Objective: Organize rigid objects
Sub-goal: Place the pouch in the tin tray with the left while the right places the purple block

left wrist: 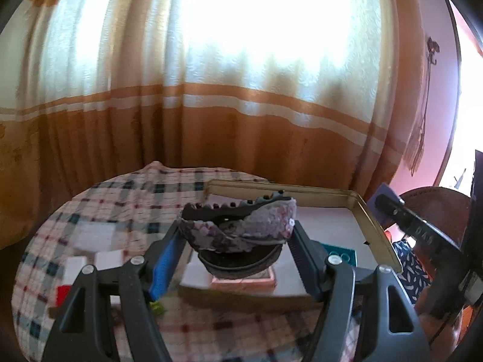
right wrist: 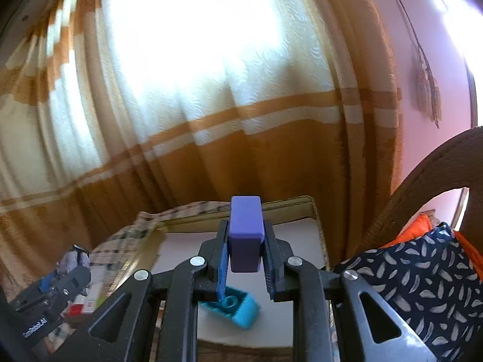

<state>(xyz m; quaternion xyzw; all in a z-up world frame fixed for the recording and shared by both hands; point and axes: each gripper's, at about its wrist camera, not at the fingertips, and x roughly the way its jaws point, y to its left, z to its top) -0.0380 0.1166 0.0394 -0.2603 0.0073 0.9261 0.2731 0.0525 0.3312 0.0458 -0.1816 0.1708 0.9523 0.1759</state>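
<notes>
Strong daylight is pouring through the curtain (left wrist: pixel 241 60), and its upper middle is blown out to pure white in both views, with no weave detail there. Backlit, everything in front sits in shade: the left gripper (left wrist: pixel 238 241) and the right gripper (right wrist: pixel 246 256) read as dark, near-black shapes. A second glare patch burns at the right edge, by the pink wall (right wrist: pixel 446 45). The fisheye bends the curtain's orange stripes into arcs, and black vignette fills the corners. The checked cloth (left wrist: pixel 99 211) is soft and smeared at lower left, and the curtain's left side streaks with blur in the right wrist view.
</notes>
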